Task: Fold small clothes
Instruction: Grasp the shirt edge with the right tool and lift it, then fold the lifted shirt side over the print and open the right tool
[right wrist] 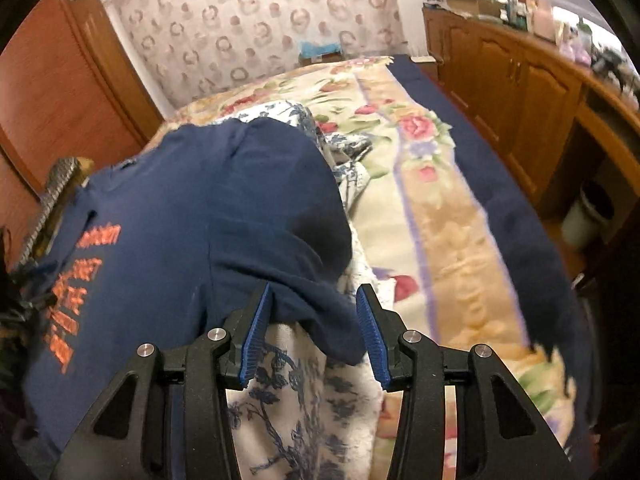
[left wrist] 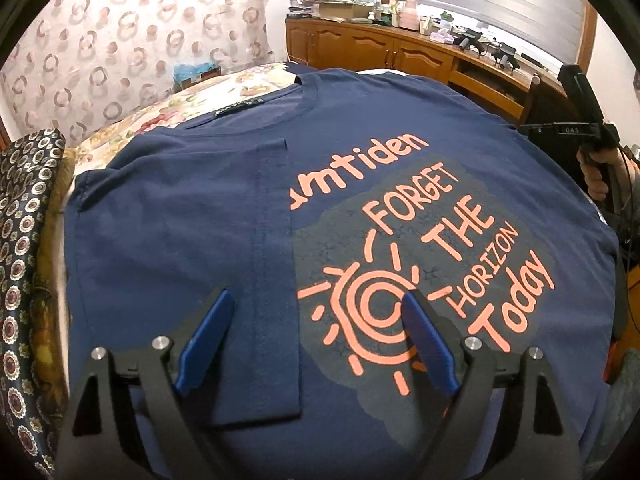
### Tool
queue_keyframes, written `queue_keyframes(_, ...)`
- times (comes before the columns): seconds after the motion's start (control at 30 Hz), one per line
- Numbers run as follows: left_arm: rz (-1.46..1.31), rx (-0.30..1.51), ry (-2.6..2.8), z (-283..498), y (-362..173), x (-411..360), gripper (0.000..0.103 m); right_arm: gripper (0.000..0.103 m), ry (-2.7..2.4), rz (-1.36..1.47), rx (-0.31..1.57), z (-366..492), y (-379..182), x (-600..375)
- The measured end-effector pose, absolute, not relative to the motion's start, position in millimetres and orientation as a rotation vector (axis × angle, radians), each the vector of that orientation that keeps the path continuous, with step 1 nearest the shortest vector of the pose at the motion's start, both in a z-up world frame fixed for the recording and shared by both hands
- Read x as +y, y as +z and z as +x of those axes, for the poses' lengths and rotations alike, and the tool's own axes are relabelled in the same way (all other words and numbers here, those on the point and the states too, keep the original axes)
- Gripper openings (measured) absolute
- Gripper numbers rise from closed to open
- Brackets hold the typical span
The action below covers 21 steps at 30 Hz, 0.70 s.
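Navy shirt (left wrist: 224, 216) flat on bed (right wrist: 440, 200) (left sleeve folded in). Left tool (left wrist: 316, 312) wide open, holding nothing. Right tool (right wrist: 314, 300) half open around shirt's edge, pads not pressing.

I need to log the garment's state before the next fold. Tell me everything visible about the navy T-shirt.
The navy T-shirt looks like soft cotton and lies front up on the floral bedspread, with an orange sun print and lettering. One side is already folded inward, the sleeve lying as a strip over the chest. The left gripper hovers open above it. A loose edge of the other side lies between the right gripper fingers, which do not pinch it.
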<state>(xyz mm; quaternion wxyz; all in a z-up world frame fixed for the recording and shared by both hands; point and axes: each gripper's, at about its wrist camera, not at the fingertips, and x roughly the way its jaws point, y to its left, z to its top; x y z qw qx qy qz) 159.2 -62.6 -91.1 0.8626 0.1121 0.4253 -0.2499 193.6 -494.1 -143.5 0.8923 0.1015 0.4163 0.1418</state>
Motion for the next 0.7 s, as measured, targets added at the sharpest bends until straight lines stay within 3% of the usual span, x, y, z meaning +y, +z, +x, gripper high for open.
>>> queue_keyframes(0.13, 0.232, 0.894, -0.513, 159, -91, -63, 0.087, 0.029, 0.369, 0.272, 0.864, 196, -145, -494)
queue_keyframes(0.2, 0.232, 0.895, -0.507, 158, -91, -63, 0.087, 0.014, 0.393, 0.275, 0.854, 194, -143, -490)
queue_keyframes(0.3, 0.223, 0.901, -0.489, 158, -90, -61, 0.087, 0.007, 0.352, 0.175, 0.833, 191, -136, -483)
queue_keyframes(0.7, 0.066, 0.768, -0.377, 130, -48, -37, 0.087, 0.004, 0.34, -0.113, 0.612, 180, -67, -411)
